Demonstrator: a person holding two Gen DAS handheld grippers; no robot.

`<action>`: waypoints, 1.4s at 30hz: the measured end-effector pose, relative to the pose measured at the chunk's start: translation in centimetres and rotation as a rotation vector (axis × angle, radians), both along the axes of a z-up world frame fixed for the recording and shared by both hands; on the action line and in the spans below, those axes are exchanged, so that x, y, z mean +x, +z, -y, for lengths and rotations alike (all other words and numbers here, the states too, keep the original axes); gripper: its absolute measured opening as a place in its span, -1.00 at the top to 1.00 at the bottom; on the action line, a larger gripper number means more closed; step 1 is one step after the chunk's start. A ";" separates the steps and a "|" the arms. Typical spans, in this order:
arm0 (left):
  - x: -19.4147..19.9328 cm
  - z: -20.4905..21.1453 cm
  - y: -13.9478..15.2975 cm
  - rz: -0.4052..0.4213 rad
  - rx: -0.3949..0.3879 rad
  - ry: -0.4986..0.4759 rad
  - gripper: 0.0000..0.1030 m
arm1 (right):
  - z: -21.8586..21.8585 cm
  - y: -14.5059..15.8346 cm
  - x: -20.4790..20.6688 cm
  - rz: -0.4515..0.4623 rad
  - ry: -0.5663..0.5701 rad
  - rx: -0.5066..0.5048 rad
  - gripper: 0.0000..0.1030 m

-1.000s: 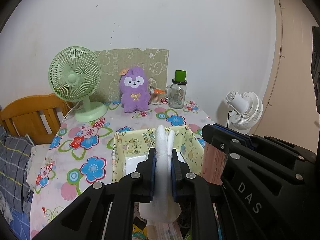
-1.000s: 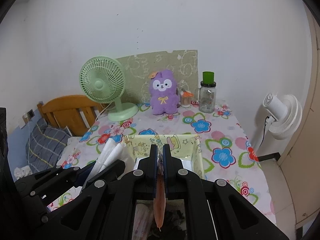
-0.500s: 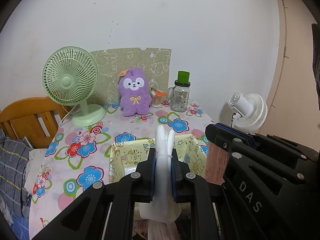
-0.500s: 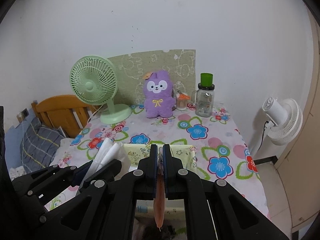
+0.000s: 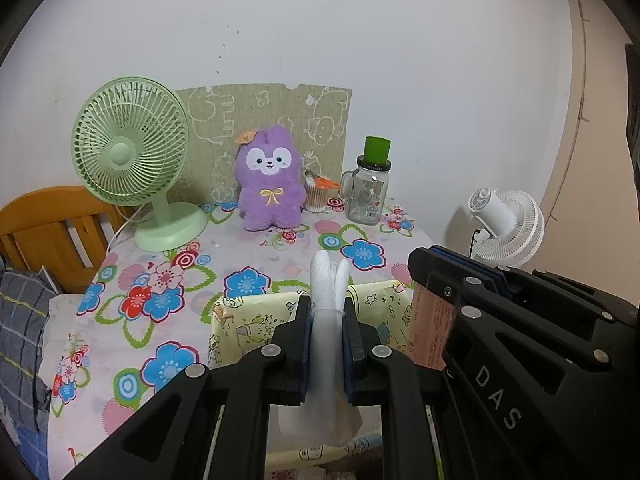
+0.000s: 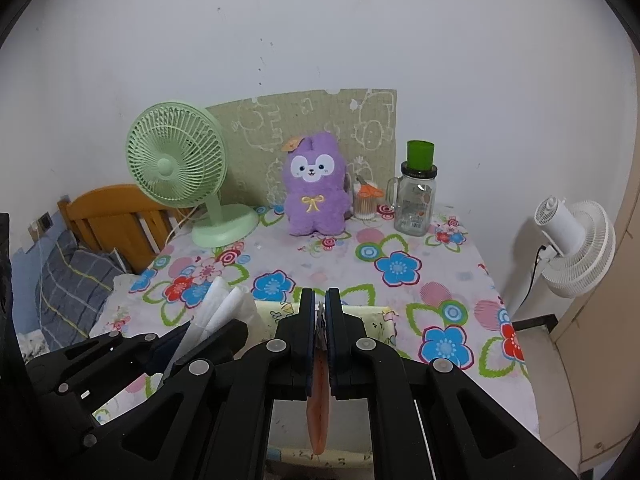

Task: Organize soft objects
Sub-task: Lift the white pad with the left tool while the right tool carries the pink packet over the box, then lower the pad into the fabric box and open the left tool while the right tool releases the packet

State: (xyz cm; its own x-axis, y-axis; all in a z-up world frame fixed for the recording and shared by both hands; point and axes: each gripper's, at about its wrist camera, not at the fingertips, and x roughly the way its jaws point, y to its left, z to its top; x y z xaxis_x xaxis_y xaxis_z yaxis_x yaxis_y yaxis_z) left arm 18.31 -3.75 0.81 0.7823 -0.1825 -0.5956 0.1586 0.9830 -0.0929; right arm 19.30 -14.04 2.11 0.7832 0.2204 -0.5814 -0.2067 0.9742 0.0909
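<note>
Both claws grip: my left gripper [image 5: 327,334] pinches a white crinkly packet [image 5: 326,344], my right gripper [image 6: 320,334] a flat orange packet [image 6: 319,412]. Release only once directly above the yellow cartoon-print fabric box [image 5: 256,322] below my fingertips.

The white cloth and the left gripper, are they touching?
Touching. The left wrist view shows the left gripper shut on the white cloth, both pads pressed against its sides with no gap.
</note>
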 end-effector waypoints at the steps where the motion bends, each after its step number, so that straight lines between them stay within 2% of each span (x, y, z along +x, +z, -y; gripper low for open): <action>1: 0.2 0.0 -0.1 -0.004 -0.002 0.000 0.79 | 0.0 -0.1 0.3 -0.002 0.000 -0.003 0.84; 13: 2.9 -0.2 -2.4 -0.070 -0.006 0.009 0.70 | -0.3 -2.6 3.2 -0.079 0.006 -0.011 0.84; 20: 3.5 -0.4 -4.0 -0.112 -0.013 0.029 0.24 | -0.3 -4.3 4.0 -0.134 0.009 0.002 0.84; 22: 3.5 -0.5 -4.3 -0.120 -0.011 0.031 0.07 | -0.3 -4.8 4.3 -0.154 0.015 0.007 0.83; 24: 3.5 -0.5 -4.6 -0.128 -0.007 0.034 -0.22 | -0.5 -5.4 4.6 -0.179 0.021 0.012 0.83; 26: 3.4 -0.6 -5.0 -0.133 -0.001 0.036 -0.33 | -0.7 -5.8 4.7 -0.192 0.024 0.007 0.83; 29: 3.2 -0.6 -5.4 -0.139 0.009 0.041 -0.43 | -0.8 -6.3 4.6 -0.202 0.027 0.002 0.82; 37: 2.7 -0.8 -6.0 -0.156 0.010 0.040 -0.47 | -0.9 -6.9 4.1 -0.217 0.024 -0.010 0.82; 42: 2.0 -0.7 -6.1 -0.158 0.014 0.037 -0.57 | -0.7 -7.2 3.6 -0.228 0.041 0.001 0.82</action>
